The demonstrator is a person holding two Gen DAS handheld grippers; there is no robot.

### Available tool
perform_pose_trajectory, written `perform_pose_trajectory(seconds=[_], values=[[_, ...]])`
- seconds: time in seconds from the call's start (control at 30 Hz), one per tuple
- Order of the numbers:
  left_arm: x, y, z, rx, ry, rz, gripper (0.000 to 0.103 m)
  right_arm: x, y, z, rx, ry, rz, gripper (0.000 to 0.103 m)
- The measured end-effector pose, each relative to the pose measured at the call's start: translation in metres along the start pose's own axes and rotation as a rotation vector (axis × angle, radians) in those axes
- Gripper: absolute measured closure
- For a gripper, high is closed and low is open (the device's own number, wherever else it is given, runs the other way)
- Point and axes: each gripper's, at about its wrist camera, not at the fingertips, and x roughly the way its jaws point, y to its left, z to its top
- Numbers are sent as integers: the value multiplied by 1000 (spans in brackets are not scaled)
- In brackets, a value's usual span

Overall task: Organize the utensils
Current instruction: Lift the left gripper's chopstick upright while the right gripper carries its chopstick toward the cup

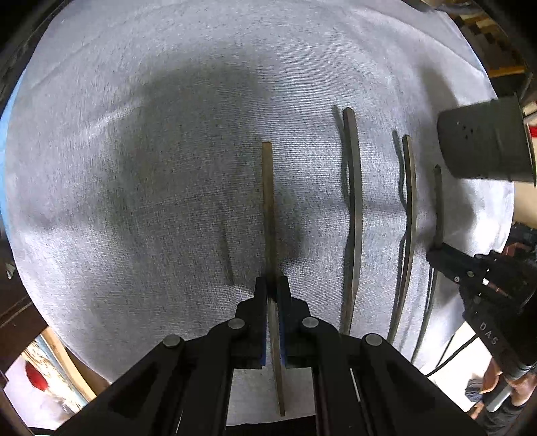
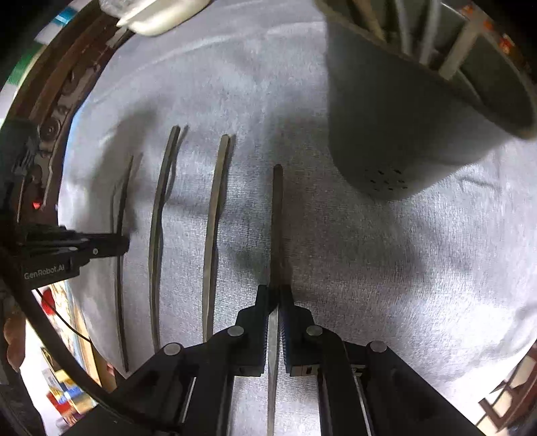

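Observation:
Several thin flat metal utensils lie side by side on a white cloth [image 1: 134,167]. My left gripper [image 1: 272,285] is shut on the leftmost utensil [image 1: 268,201], gripping its edge near the middle. My right gripper [image 2: 274,293] is shut on the rightmost utensil [image 2: 277,218]. Between them lie two more utensils [image 2: 161,218] [image 2: 214,218], also in the left wrist view [image 1: 355,201] [image 1: 411,208]. The right gripper shows at the right in the left wrist view [image 1: 436,251]; the left gripper shows at the left in the right wrist view [image 2: 120,243].
A grey utensil holder [image 2: 396,134] with small holes near its base stands on the cloth to the right and holds several utensils; it also shows in the left wrist view [image 1: 483,144]. A white container [image 2: 157,16] sits at the far edge.

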Motion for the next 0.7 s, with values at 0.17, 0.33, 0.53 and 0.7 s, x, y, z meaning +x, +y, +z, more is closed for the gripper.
perform_pose_trajectory(seconds=[0.17,0.33,0.53,0.7], values=[[-8,9,-11,-24,-40,-53,98,-7,1,-13,-12,-37,10,97],[-25,34,-32,-43,-121,-130,98,-22,2,-31,-22,-111,40,97],[-68,48,-62,-75,-294,-194,98,-47,8,-48,-35,-229,66,97],[-102,50,-81,-110,-476,-178,98,-79,13,-61,-30,-393,44,97]])
